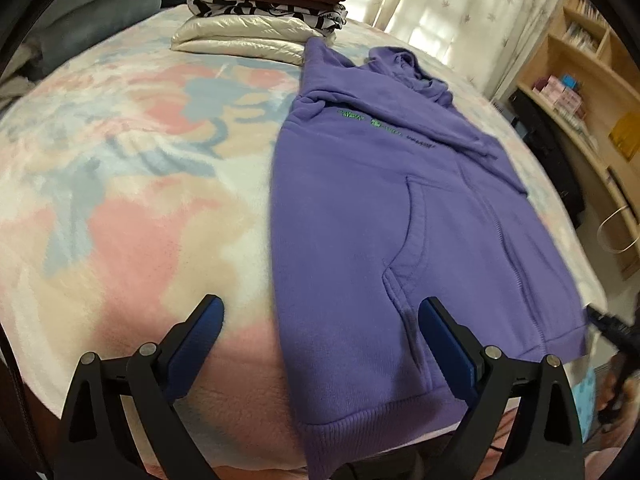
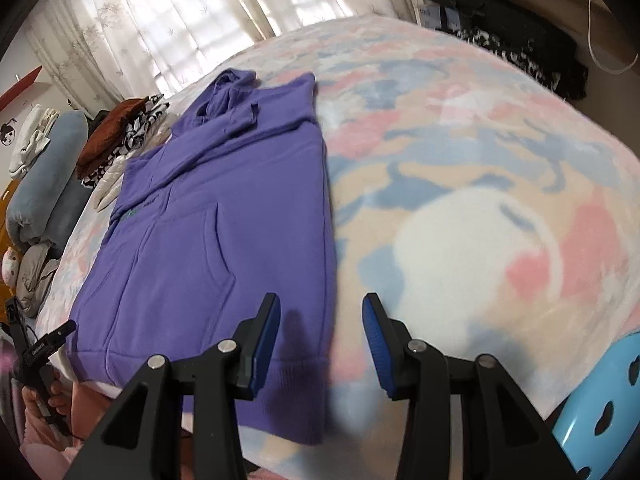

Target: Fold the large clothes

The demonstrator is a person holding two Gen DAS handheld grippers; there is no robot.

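A pastel blanket point(image 1: 132, 184) covers the bed; sheer curtains point(image 2: 168, 20) behind; wooden shelves point(image 1: 580, 80); a blue stool point(image 2: 600, 400).

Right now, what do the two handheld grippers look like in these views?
Both match: the left gripper and the right gripper have black plastic linkage arms with triangular cut-outs and round silver pivot pins. Each finger carries a flat blue pad; on the right gripper the pad shows fine ribbing. No cables or markings show on either gripper's jaws.

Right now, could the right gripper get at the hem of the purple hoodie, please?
Probably yes: the right gripper is open above the hoodie, at the hem's corner, nothing between.
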